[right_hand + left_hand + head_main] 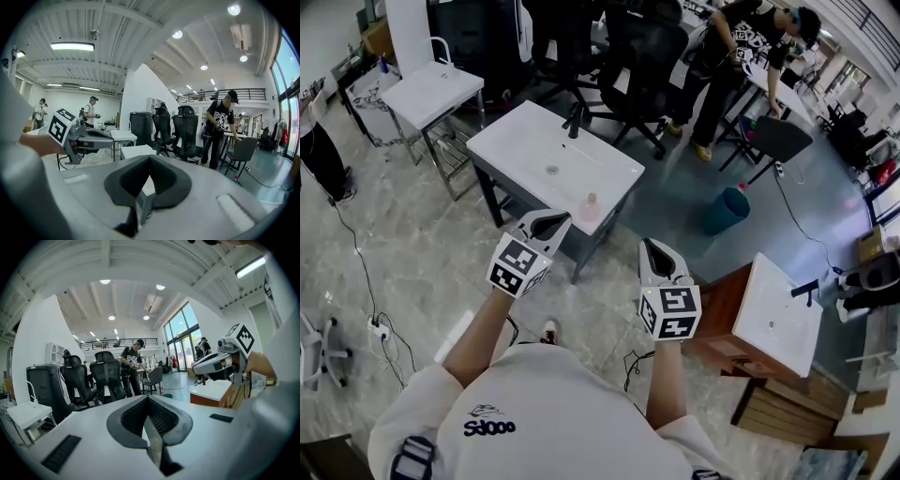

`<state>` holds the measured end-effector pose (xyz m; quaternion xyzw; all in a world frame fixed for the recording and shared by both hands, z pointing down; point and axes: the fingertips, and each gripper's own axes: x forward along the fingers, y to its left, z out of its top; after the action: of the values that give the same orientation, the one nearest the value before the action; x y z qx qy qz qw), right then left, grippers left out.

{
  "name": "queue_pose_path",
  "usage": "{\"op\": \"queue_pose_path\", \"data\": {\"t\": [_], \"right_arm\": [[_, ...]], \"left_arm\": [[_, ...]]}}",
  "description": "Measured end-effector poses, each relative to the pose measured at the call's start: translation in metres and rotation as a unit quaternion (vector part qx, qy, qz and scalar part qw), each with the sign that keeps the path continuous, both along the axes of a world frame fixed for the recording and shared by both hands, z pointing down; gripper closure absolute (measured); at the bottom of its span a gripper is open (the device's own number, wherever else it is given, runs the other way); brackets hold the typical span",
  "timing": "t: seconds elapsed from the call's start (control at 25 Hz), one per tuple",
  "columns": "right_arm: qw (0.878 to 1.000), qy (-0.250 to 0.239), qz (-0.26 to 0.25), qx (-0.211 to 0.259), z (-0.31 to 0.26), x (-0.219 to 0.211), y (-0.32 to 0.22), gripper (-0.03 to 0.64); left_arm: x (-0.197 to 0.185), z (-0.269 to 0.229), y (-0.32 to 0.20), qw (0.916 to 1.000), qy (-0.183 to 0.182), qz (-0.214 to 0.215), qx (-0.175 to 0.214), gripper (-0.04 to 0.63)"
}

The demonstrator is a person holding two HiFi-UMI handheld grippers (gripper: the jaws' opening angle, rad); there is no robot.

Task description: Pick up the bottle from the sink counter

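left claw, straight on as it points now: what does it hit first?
Probably nothing close: the left claw seems aimed level, over the sink counter, past the bottle, toward the office chairs. Height unclear.

From the head view, the small pale pink bottle [589,208] on the white rectangular sink counter [525,141] is too small for its cap or label to be made out. The wearer's white shirt [544,412] is cut off by the bottom edge. At the left edge, a bystander in black trousers [319,155] and a white swivel chair [314,349] are each cropped. In the two gripper views, the grey bodies of the left gripper [147,395] and the right gripper [149,155] fill the lower half and hide whatever lies below them.
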<state>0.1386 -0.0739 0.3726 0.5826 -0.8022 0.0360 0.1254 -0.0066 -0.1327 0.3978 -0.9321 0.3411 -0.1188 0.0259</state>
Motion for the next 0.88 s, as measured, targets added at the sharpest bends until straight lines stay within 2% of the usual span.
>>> {"op": "queue_pose_path", "data": {"t": [0.44,0.8,0.88], "right_arm": [[1.000,0.002,0.013,-0.017,0.018,-0.013,-0.064,0.606],[0.999,0.004,0.020,-0.036,0.034,-0.026,-0.096,0.606],[0.999,0.004,0.021,-0.042,0.039,-0.027,-0.103,0.606]], "left_arm": [[-0.008,0.021,-0.068,0.9997,0.000,0.017,-0.019,0.591],[-0.009,0.041,-0.098,0.9980,-0.004,0.047,-0.041,0.587],[-0.008,0.047,-0.103,0.9975,-0.006,0.053,-0.047,0.552]]}}
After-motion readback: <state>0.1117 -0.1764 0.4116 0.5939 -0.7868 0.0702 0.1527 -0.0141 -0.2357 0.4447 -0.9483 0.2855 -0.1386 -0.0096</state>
